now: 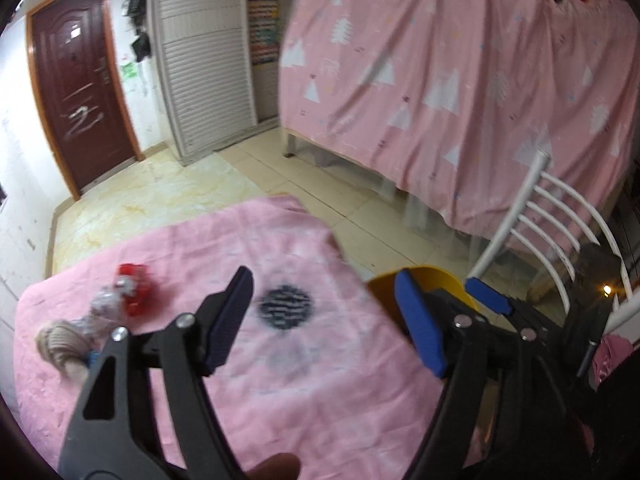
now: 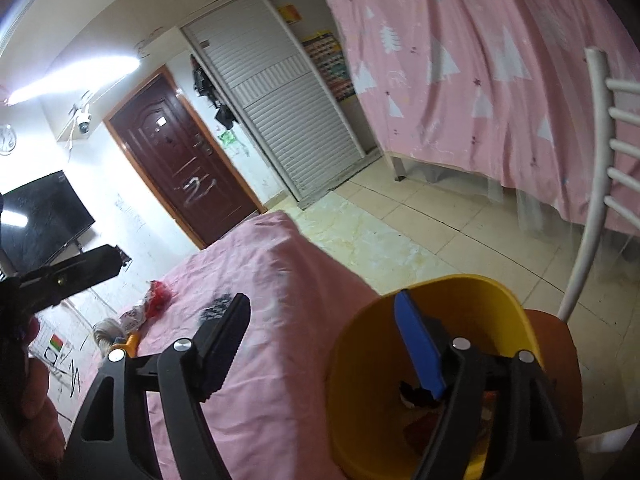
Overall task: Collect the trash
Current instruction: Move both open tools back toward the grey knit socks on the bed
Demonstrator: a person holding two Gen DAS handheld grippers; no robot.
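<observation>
A pink-covered table [image 1: 280, 380] holds a red crumpled wrapper [image 1: 134, 290], a clear crumpled plastic piece [image 1: 102, 308], a beige yarn-like bundle [image 1: 60, 346] and a dark patterned round item [image 1: 286, 306]. My left gripper [image 1: 326, 320] is open and empty above the table, right of the trash. A yellow bin [image 2: 432, 360] stands beside the table's right edge, with some trash inside. My right gripper [image 2: 328, 344] is open and empty over the bin's rim. The red wrapper [image 2: 160, 298] and the dark item [image 2: 218, 306] also show in the right wrist view.
A white slatted chair [image 1: 536, 216] stands right of the bin. A pink curtain [image 1: 460, 80] hangs behind. A brown door [image 1: 78, 88] and a white shutter cabinet [image 1: 204, 60] are on the far wall. A dark TV [image 2: 40, 220] hangs left. The floor is tiled.
</observation>
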